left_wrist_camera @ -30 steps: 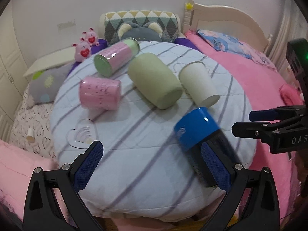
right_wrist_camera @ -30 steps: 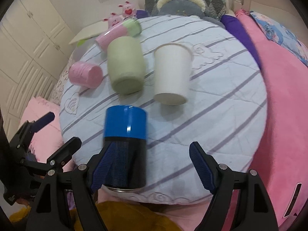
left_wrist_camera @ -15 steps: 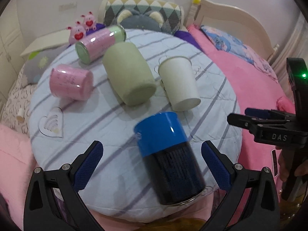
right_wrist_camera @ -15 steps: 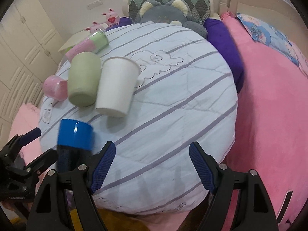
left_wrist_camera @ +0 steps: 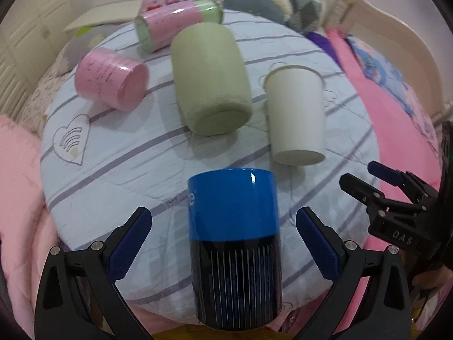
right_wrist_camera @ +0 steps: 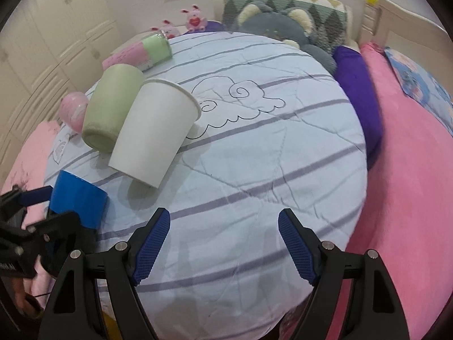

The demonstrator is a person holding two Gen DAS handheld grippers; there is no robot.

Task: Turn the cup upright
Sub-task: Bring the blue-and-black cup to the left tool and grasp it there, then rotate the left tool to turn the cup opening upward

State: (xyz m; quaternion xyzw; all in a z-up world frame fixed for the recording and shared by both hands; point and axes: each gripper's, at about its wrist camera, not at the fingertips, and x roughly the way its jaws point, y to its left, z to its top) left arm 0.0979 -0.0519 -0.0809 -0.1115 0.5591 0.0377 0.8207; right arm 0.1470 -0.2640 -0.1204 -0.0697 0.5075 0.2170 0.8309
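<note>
Blue-and-black cup (left_wrist_camera: 235,243) lying on its side at the near edge of the round cushion (left_wrist_camera: 119,153), between the spread left tongs (left_wrist_camera: 223,240).

Blue closed end pointing away toward the cushion's middle, black ribbed half with thin white lines and the open rim hanging at the near edge; white lettering partly visible on the blue band. Left tongs released, blue pads flanking the cup without touching it. Right tongs (right_wrist_camera: 223,243) also released, holding nothing, hovering over the striped cover near the cushion's near edge. Further in: white paper cup (left_wrist_camera: 296,113), green cup (left_wrist_camera: 211,79), pink cup (left_wrist_camera: 111,79) and pink-and-green bottle (left_wrist_camera: 178,24), all lying down.
</note>
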